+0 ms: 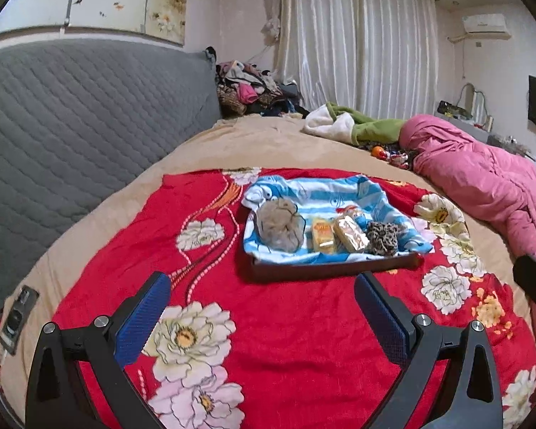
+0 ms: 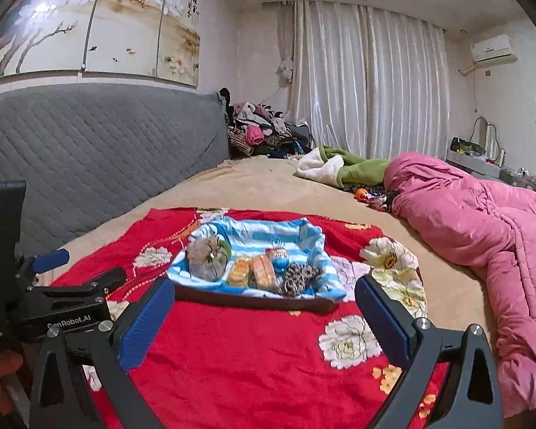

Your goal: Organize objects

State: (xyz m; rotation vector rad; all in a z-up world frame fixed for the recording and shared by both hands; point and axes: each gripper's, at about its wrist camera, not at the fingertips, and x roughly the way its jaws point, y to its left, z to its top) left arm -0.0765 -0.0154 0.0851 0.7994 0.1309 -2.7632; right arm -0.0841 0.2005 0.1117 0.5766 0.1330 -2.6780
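Note:
A dark tray [image 1: 332, 268] lined with a blue-and-white striped cloth [image 1: 325, 196] sits on the red floral cloth [image 1: 286, 321] on the bed. In it lie a grey fuzzy ball [image 1: 279, 229], two yellow snack packets [image 1: 322, 238] [image 1: 351, 233] and a leopard-print scrunchie [image 1: 382, 237]. The tray [image 2: 253, 302] shows in the right wrist view with the ball [image 2: 208, 257], the packets [image 2: 253, 273] and the scrunchie [image 2: 298, 277]. My left gripper [image 1: 262, 293] is open and empty, short of the tray. My right gripper [image 2: 264, 304] is open and empty at the tray's near edge.
A pink quilt [image 1: 482, 178] lies on the right of the bed. A green-and-white blanket [image 1: 353, 125] and small toys [image 1: 389, 153] lie behind it. A pile of clothes [image 1: 253, 85] sits by the grey headboard [image 1: 89, 114]. The left gripper body [image 2: 64, 293] stands left of my right one.

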